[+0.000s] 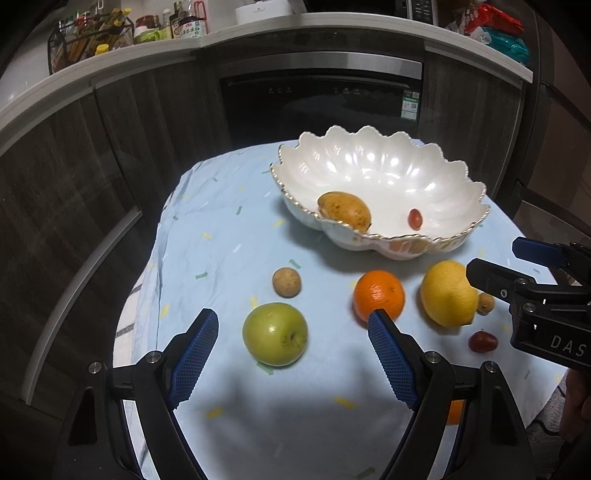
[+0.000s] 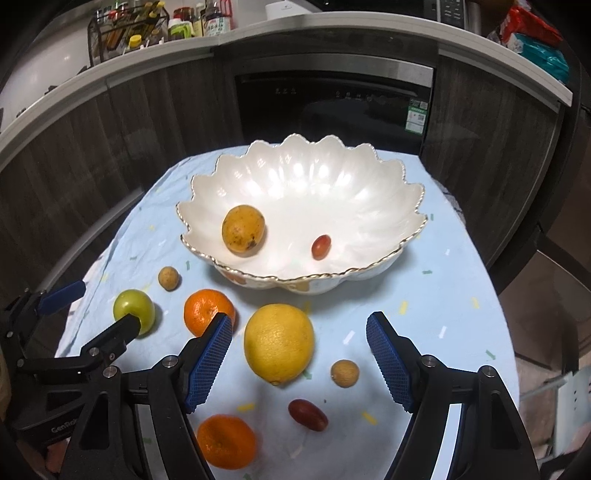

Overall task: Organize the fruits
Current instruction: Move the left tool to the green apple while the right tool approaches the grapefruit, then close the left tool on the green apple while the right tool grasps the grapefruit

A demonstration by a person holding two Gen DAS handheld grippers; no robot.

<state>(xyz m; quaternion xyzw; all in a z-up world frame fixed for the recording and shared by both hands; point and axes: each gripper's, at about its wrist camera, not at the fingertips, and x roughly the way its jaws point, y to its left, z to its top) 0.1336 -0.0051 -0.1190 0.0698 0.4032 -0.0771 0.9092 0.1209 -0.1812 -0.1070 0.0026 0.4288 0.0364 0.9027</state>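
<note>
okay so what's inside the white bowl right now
Inside the white bowl lie two fruits: a speckled yellow-brown mango near the front-left rim and a small red grape further right. Nothing else shows; the interior is fully visible.

We read "DAS" in pale capitals on the black body of the right gripper [image 1: 532,266] as it shows at the edge of the left wrist view, and "GenRo" with the rest cut off on the body of the left gripper [image 2: 107,306] in the right wrist view. There's a green-and-white sticker [image 2: 417,115] with a QR code on the dark oven door [image 2: 332,110], its print too small for us to make out, and the bottle labels [image 1: 190,27] on the counter stay unreadable too.
</note>
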